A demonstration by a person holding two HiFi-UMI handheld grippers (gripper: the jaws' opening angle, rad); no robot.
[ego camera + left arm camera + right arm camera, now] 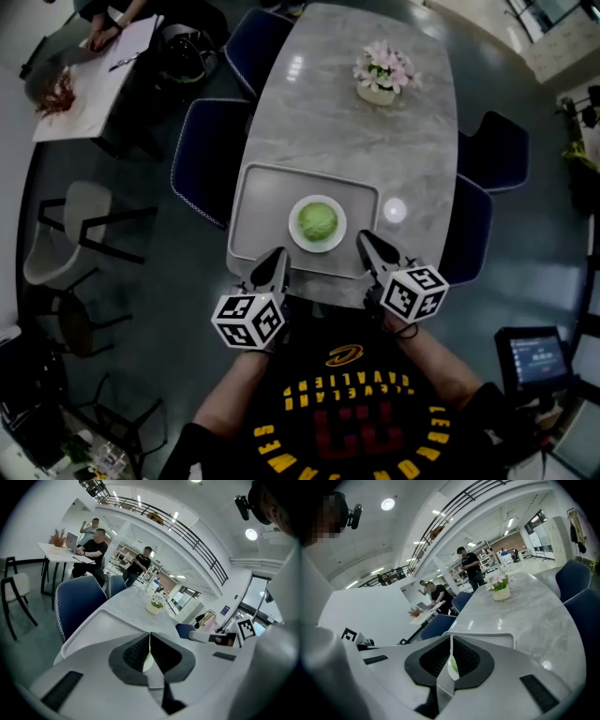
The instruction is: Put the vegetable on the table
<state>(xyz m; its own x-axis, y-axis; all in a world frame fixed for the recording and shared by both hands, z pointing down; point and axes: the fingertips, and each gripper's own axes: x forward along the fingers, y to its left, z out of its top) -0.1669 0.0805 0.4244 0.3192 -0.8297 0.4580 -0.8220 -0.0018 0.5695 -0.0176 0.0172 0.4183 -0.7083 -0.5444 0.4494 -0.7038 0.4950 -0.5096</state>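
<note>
A round green vegetable lies on a white plate inside a grey tray on the marble table. My left gripper hovers at the tray's near edge, left of the plate, jaws shut with nothing between them. My right gripper sits at the tray's near right corner, also shut and empty. In the left gripper view a sliver of plate and green shows through the slit between the closed jaws; the right gripper view shows the same vegetable as a sliver.
A white pot of pink flowers stands at the table's far end. Dark blue chairs flank the table on both sides. A small bright spot lies on the table right of the tray. People sit at a white desk far left.
</note>
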